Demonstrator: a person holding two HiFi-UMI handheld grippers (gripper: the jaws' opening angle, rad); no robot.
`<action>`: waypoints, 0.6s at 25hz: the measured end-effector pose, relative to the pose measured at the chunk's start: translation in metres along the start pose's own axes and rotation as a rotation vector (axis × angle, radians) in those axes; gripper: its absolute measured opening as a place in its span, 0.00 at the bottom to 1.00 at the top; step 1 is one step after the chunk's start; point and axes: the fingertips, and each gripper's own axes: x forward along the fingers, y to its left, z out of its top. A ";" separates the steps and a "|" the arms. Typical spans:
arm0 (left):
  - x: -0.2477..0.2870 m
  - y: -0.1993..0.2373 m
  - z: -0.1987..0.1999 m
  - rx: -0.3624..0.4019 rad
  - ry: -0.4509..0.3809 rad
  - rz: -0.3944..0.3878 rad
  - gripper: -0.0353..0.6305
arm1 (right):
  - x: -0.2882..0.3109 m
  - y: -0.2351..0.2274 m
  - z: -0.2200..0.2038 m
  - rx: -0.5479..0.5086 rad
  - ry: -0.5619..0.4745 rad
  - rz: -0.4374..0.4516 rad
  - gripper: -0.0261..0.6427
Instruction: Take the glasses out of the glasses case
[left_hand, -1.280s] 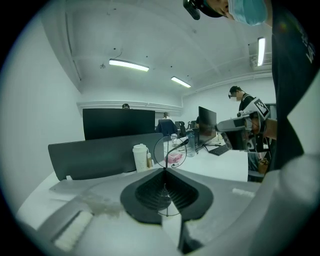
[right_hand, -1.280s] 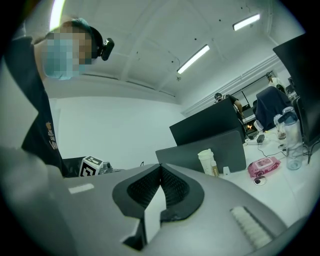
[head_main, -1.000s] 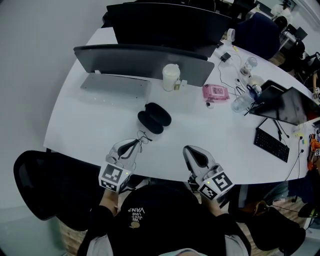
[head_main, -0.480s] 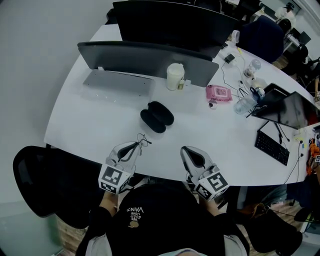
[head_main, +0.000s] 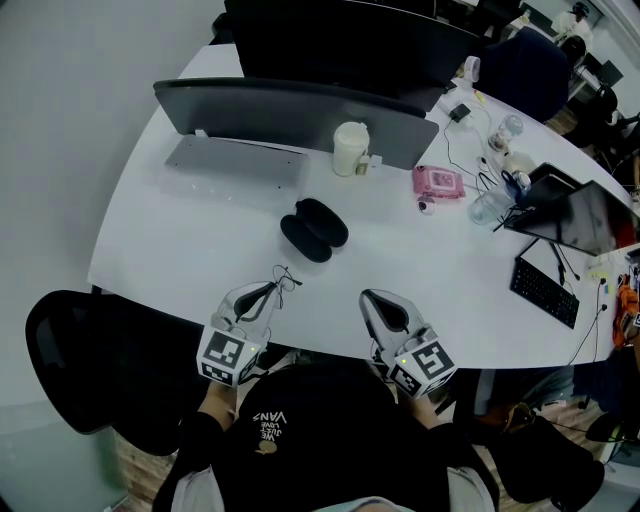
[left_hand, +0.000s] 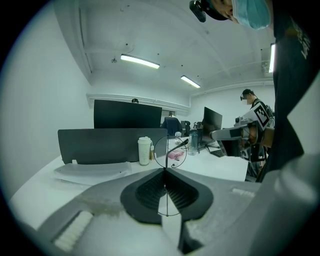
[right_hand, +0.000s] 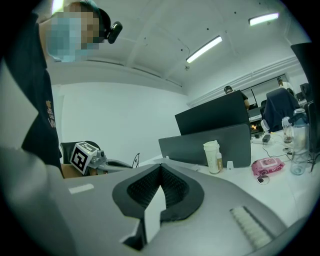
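The black glasses case (head_main: 313, 230) lies open on the white table (head_main: 180, 240), its two halves side by side. The thin wire-framed glasses (head_main: 284, 281) are out of it, pinched at the tip of my left gripper (head_main: 272, 287) near the table's front edge. In the left gripper view one round lens (left_hand: 170, 151) stands up from the shut jaws of my left gripper (left_hand: 164, 170). My right gripper (head_main: 370, 297) sits to the right, also at the front edge, shut and empty. In the right gripper view my right gripper (right_hand: 161, 165) has its jaws closed, with the glasses (right_hand: 135, 160) off to the left.
A dark monitor (head_main: 290, 110) and a white lidded cup (head_main: 350, 150) stand behind the case. A pink box (head_main: 438, 183), a clear bottle (head_main: 487, 205), cables, a tablet (head_main: 575, 215) and a keyboard (head_main: 545, 292) crowd the right side. A black chair (head_main: 80, 350) is at the left.
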 end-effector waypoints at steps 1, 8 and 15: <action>0.000 0.000 0.000 0.001 0.001 0.000 0.07 | 0.000 0.000 0.000 -0.001 0.001 0.000 0.04; 0.003 -0.002 -0.001 -0.002 0.005 -0.006 0.07 | -0.001 -0.002 0.000 -0.009 -0.001 -0.002 0.04; 0.003 -0.007 0.000 0.003 0.005 -0.002 0.07 | -0.008 -0.002 0.000 0.000 0.003 0.003 0.04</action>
